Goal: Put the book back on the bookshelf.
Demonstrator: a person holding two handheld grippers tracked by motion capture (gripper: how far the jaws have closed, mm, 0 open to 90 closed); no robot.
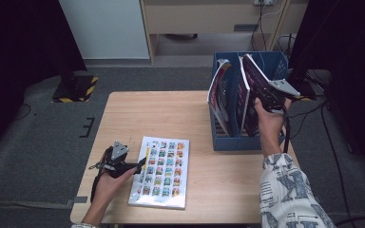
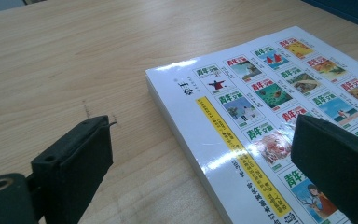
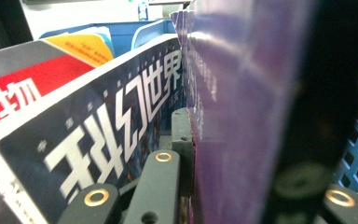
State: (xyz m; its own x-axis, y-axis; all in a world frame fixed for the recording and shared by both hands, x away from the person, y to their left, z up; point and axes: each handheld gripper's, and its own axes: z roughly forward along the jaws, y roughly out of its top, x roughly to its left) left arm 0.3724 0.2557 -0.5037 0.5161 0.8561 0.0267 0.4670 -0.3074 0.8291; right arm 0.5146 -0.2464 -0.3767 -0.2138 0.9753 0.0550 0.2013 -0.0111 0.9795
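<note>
A white magazine with a grid of small cover pictures lies flat near the table's front edge. My left gripper is at its left edge and open. In the left gripper view, one jaw hangs over bare wood and the other over the magazine's cover. My right gripper is raised over the blue file rack and shut on a purple magazine, which stands tilted in a rack compartment. In the right gripper view, the purple magazine is pinched between the jaws.
Other magazines stand in the rack: a red-and-white one in the left compartment, and a dark blue one with white characters next to the purple one. The light wooden table is bare at its back left. Dark curtains flank the table.
</note>
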